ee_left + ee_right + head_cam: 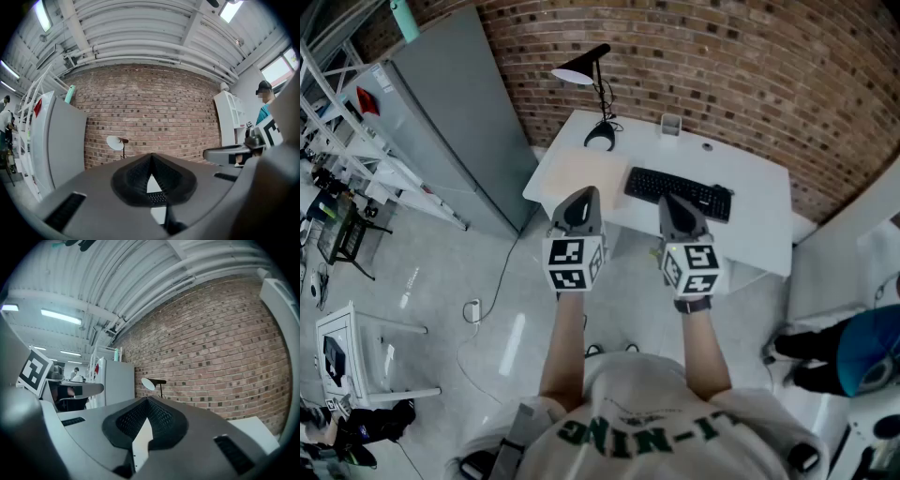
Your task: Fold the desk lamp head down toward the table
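Shirt and forearms fill the bottom of the head view. Beyond them a brick wall runs behind everything, with a grey cabinet to the left. The white tabletop stands against the wall. On it lies a black keyboard, and the lamp stands at the far left corner, its head raised and well apart from both claws. A small cup sits just right of the lamp.

The left claw and right claw are held level, side by side, over the near edge. Each has its tips pressed together, pinching nothing.

The lamp stands close to the tabletop's back corner on a small base. A push on the head that is off line would likely slide or tip the whole lamp instead of bending it. Closed tips may also skid off the smooth shade. What looks like a cord by the stem could snag.

The lamp's joint is too small to make out, so I cannot tell where it folds. The right claw covers part of the keyboard. In both gripper views the claw bodies hide the lamp's base. A white partition cuts off the tabletop's right end.
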Action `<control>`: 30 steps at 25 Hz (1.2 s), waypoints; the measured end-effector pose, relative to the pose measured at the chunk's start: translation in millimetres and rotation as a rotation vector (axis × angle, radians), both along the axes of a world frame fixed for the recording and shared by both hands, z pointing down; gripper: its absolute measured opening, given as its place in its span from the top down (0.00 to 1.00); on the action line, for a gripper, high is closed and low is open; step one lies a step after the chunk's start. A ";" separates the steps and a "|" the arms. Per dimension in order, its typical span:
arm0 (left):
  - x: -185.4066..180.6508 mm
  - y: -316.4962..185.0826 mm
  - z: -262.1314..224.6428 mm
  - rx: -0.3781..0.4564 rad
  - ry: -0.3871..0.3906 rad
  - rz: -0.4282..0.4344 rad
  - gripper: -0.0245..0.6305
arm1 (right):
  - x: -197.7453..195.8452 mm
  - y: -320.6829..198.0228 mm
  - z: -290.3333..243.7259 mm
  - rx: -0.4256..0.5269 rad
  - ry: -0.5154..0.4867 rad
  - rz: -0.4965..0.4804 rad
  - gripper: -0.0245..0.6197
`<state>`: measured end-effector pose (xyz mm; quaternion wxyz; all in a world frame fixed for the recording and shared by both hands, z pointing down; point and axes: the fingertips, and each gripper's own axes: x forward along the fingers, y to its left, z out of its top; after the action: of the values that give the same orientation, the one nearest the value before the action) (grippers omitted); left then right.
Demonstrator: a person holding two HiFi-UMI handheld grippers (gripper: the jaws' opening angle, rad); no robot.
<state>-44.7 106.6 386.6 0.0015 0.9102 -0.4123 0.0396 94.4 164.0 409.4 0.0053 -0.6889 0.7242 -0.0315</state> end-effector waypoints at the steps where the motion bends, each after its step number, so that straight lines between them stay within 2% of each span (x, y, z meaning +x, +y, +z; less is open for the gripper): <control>1: 2.7 2.7 1.9 0.000 0.001 -0.002 0.96 | 3.9 1.7 1.2 0.002 0.002 0.003 0.96; 7: 19.7 12.8 16.1 -0.004 -0.023 -0.003 0.96 | 17.8 7.2 16.4 -0.012 -0.014 -0.011 0.96; 14: 23.6 -5.3 23.2 -0.018 -0.025 -0.004 0.96 | 17.1 -14.3 27.5 -0.029 -0.033 -0.018 0.96; 24: 15.5 -106.4 25.2 -0.037 -0.004 -0.019 0.96 | -3.2 -120.4 10.8 0.023 0.039 -0.083 0.95; 30: -4.4 -176.5 16.0 -0.026 0.015 -0.048 0.96 | -22.2 -191.8 8.3 -0.001 0.054 -0.094 0.95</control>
<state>-49.1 -69.9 402.6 0.0175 0.9003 -0.4332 0.0381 72.2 -27.8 417.7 -0.0161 -0.6546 0.7557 -0.0134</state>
